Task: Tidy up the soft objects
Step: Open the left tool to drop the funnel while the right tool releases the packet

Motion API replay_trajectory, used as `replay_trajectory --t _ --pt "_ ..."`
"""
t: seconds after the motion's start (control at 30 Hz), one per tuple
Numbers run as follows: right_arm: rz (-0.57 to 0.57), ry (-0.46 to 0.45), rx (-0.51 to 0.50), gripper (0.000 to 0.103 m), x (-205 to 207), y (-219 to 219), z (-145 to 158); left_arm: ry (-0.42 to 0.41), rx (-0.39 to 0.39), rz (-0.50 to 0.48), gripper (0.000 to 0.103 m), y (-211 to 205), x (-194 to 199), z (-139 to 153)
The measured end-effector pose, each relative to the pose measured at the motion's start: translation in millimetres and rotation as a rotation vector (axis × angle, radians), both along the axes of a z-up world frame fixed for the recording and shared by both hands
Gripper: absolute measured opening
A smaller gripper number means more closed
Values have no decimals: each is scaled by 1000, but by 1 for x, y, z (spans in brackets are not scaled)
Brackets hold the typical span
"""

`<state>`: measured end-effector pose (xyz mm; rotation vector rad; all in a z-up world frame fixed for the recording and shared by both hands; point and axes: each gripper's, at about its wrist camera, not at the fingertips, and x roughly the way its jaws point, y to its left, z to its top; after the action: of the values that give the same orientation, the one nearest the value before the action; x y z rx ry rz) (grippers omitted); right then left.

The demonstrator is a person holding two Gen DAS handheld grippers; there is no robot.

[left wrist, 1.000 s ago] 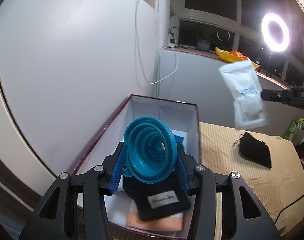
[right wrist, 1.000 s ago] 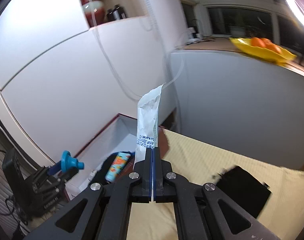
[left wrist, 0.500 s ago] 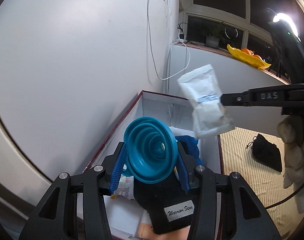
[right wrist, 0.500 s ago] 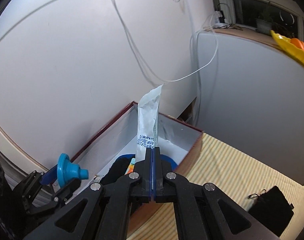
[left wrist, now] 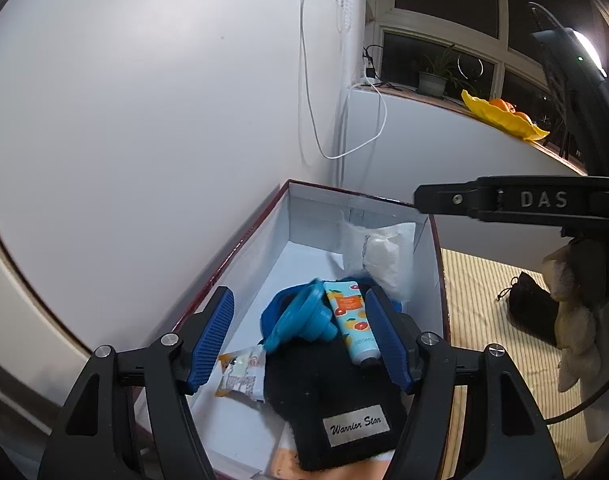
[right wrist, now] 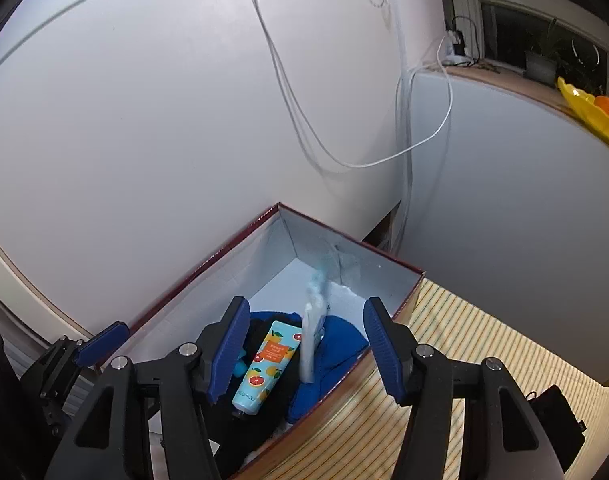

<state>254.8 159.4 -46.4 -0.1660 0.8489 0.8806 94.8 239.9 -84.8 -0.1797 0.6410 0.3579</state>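
My left gripper (left wrist: 300, 336) hangs over the red-rimmed white box (left wrist: 244, 240), its jaws opening. The teal funnel (left wrist: 300, 316) lies free below them on a black pouch (left wrist: 336, 400) labelled "Warrior Star". My right gripper (right wrist: 306, 348) is over the box's far end, its jaws also opening. The white packet (right wrist: 314, 328) drops blurred between its fingers, touching neither. In the left wrist view that white packet (left wrist: 384, 256) is against the box's far wall, under the right gripper's finger (left wrist: 504, 200).
Inside the box are a citrus-print tube (right wrist: 266, 364), a blue cloth (right wrist: 336, 352) and a snack packet (left wrist: 240, 368). Another black pouch (left wrist: 532, 312) lies on the striped mat (right wrist: 464, 340) right of the box. White walls and hanging cables stand close behind.
The left gripper opened and the teal funnel fell into the box. The right gripper came over the box and opened; the white packet dropped out of it.
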Motion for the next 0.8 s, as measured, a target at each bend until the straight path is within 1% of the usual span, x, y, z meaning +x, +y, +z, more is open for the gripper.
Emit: replay_trajectory --t 0.23,0.37,0.67,0.8 --pt "-9 11 5 56 -5 -17 3 -5 -18 -1 68 -3 -6 2" --pt "-28 7 14 56 -9 -35 7 -13 -17 -11 68 -12 -13 6" --pt "-57 -22 14 57 -27 -79 16 -39 -18 -37 68 -30 -25 17" --pt "-62 -49 6 57 -35 -96 20 -51 -11 -58 68 -43 -29 22"
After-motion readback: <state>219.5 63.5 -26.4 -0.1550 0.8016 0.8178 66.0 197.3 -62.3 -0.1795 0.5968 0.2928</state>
